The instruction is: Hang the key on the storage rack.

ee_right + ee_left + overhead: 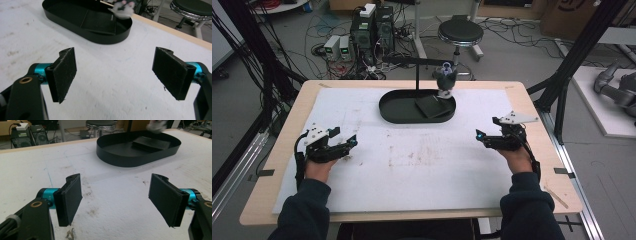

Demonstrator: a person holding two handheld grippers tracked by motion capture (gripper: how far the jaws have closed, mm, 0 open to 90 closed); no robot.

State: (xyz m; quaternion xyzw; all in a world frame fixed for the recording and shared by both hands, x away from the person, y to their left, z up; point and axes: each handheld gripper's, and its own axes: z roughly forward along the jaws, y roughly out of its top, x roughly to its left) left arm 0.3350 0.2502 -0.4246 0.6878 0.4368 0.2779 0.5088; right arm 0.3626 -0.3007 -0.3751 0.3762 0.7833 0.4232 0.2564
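Hanging blurred above the black oval tray's [394,112] far rim, a small grey-and-white object [445,77] defies identification; both grippers, left [346,145] and right [484,137], rest near it, jaws apart.

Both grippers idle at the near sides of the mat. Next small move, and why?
Probably bring the right gripper forward and inward toward the small grey-and-white object hanging over the right end of the black tray. Both it and the left gripper stand open and empty, well short of the tray, and the right one is nearer that end.
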